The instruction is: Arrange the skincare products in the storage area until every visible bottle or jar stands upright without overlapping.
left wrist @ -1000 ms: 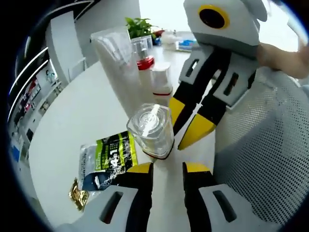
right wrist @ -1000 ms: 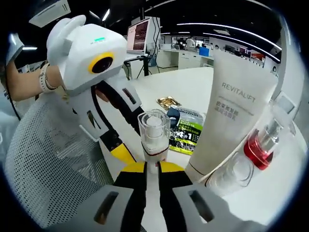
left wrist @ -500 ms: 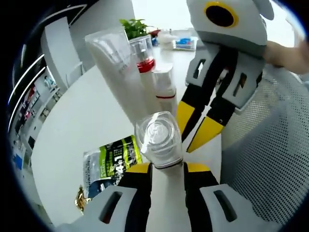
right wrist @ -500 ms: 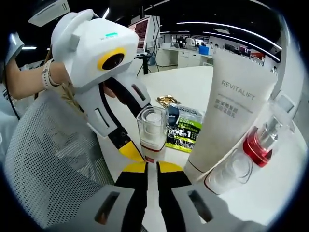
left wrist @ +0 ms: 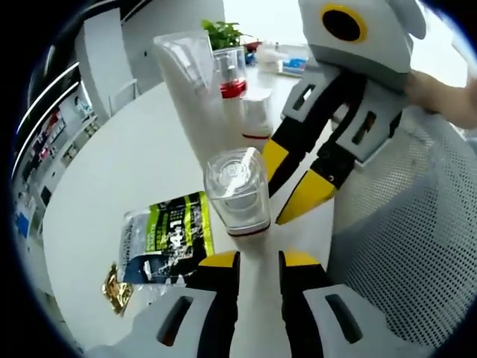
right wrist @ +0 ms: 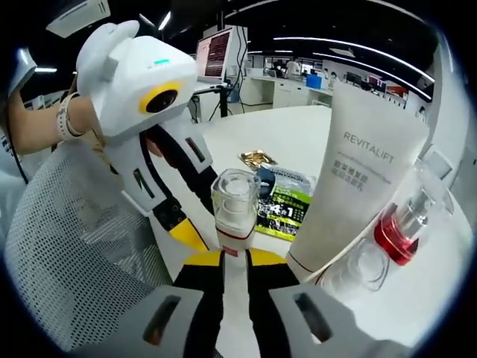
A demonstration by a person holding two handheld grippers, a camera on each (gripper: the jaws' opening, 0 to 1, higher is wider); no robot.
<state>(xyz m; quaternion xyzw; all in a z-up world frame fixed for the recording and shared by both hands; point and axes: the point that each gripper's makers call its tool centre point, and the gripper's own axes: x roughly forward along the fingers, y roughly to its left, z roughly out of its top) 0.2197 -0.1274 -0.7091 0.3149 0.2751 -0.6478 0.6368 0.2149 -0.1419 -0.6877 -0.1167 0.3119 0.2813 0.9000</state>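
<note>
A small bottle with a clear cap and a red band [left wrist: 237,190] [right wrist: 235,205] stands upright on the white table [left wrist: 112,171] between my two grippers, which face each other. My left gripper [left wrist: 258,261] is slightly open, and the bottle's base is just beyond its tips. One of its yellow fingertips [right wrist: 188,233] lies beside the base; the other is hidden behind the bottle. My right gripper [right wrist: 235,259] [left wrist: 276,205] has its jaws nearly together, tips at the bottle's far side. A white tube [right wrist: 365,186] [left wrist: 197,97], a red-collared pump bottle [right wrist: 402,224] [left wrist: 231,71] and a clear-capped bottle [right wrist: 358,272] stand upright close together.
A green and black sachet [left wrist: 168,239] [right wrist: 283,201] and a gold foil sachet [left wrist: 115,287] [right wrist: 257,158] lie flat on the table. Grey mesh [left wrist: 402,246] [right wrist: 74,246] borders the table. A person's hand [left wrist: 447,93] holds the right gripper. A plant [left wrist: 223,33] stands far back.
My left gripper has drawn back a little from the bottle, whose base was level with its tips half a second ago. The bottle and my right gripper have stayed where they were.
</note>
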